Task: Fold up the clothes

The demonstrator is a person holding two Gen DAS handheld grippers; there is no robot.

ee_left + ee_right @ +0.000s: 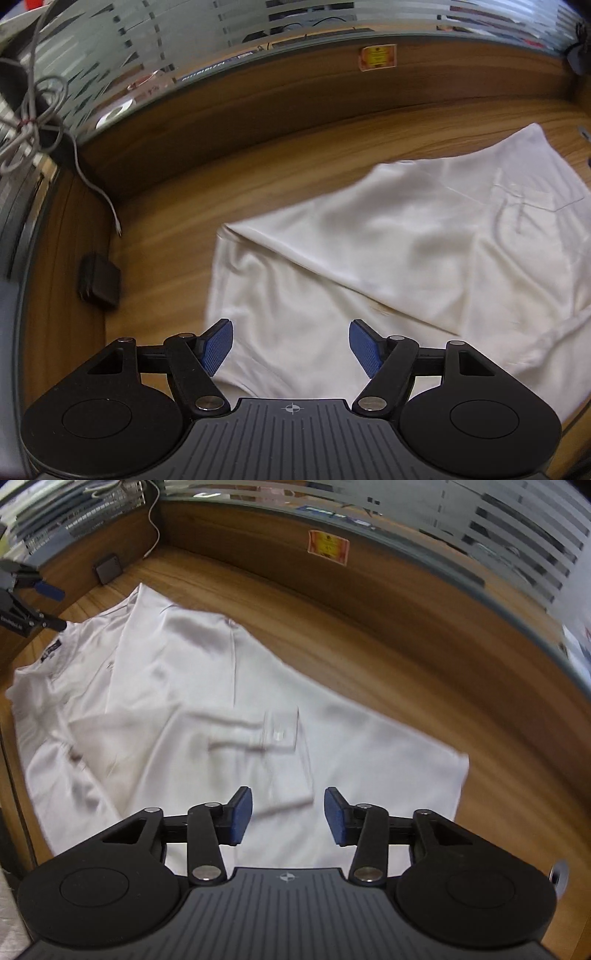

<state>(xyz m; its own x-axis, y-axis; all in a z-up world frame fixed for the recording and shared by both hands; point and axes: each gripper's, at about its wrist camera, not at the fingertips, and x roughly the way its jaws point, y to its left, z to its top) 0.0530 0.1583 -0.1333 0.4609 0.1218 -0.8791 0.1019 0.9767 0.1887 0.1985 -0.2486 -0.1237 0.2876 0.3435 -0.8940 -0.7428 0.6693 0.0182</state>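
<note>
A white shirt [388, 258] lies spread on the wooden desk [229, 177], one side folded over its body. In the right wrist view the same shirt [192, 701] shows a sleeve cuff [282, 731] laid across its middle. My left gripper [291, 347] hovers open above the shirt's near left part, nothing between its blue pads. My right gripper [288, 818] hangs open over the shirt's near edge, just in front of the cuff. The left gripper [40, 605] also shows at the far left of the right wrist view, above the shirt's collar end.
A raised wooden back panel [332, 96] with an orange sticker [378, 57] runs behind the desk, with frosted striped glass above. A grey cable [92, 184] hangs down at the left, and a black square block [99, 284] sits on the left side panel. Bare wood lies beyond the shirt.
</note>
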